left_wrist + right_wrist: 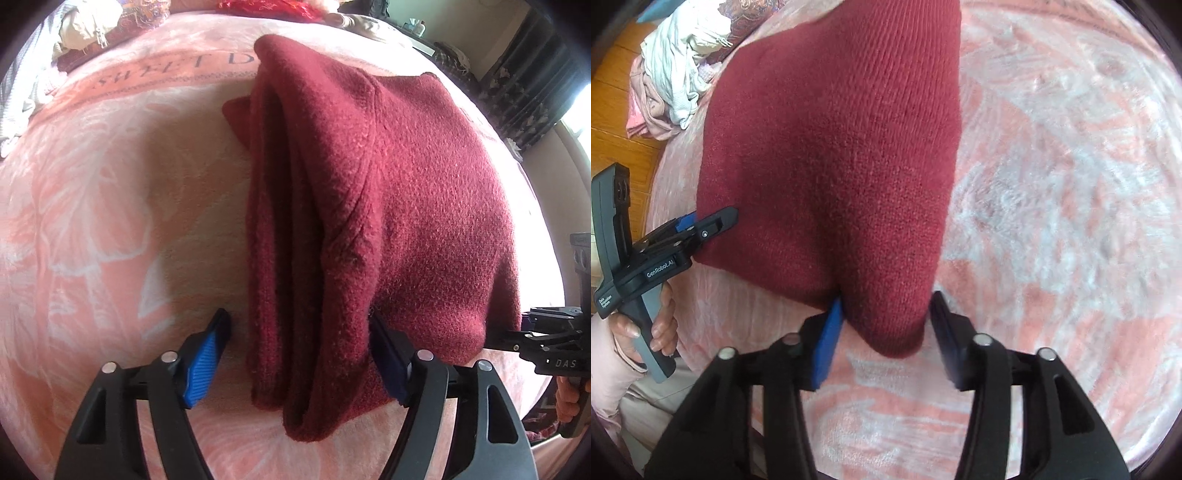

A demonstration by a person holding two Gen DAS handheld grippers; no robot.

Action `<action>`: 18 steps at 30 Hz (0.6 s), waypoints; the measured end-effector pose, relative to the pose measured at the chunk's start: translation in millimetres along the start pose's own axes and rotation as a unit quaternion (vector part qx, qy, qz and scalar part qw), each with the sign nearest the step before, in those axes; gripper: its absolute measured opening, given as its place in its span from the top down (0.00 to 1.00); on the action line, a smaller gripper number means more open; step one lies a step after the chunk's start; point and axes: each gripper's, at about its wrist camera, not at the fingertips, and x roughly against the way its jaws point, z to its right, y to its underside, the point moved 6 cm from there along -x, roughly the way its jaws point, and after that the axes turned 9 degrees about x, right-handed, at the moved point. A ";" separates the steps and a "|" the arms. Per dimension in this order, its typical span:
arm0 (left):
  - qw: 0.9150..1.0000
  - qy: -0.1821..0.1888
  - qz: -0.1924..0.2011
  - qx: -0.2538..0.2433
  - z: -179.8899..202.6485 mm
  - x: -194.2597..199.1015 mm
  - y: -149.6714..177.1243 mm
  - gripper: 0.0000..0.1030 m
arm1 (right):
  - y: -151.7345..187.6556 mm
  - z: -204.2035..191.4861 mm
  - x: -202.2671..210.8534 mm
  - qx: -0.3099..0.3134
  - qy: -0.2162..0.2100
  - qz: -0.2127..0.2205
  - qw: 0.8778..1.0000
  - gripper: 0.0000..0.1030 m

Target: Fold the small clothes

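Jaws spread on both grippers, sweater between them.

Left gripper (pixel 299 347): folded edge of the maroon sweater (pixel 369 192) sits in the gap, clear of the left pad; right pad hidden by cloth, contact unclear. Right gripper (pixel 886 328): a sweater corner hangs between the pads, left pad just touching, right pad just beside it. Sweater lies on the pink blanket (pixel 110 206). Clothes pile (pixel 679 55) near the blanket edge, over wood floor (pixel 613 99).
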 end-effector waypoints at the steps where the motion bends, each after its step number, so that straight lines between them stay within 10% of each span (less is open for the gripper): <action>1: 1.000 -0.008 0.008 -0.002 2.8 8.3 0.6 0.28 | 0.6 -1.1 11.4 0.005 0.015 0.012 1.000 0.42; 18: 0.995 -0.081 0.042 0.047 -10.5 92.5 40.7 0.10 | 34.2 -39.7 90.0 0.012 0.126 0.093 0.988 0.16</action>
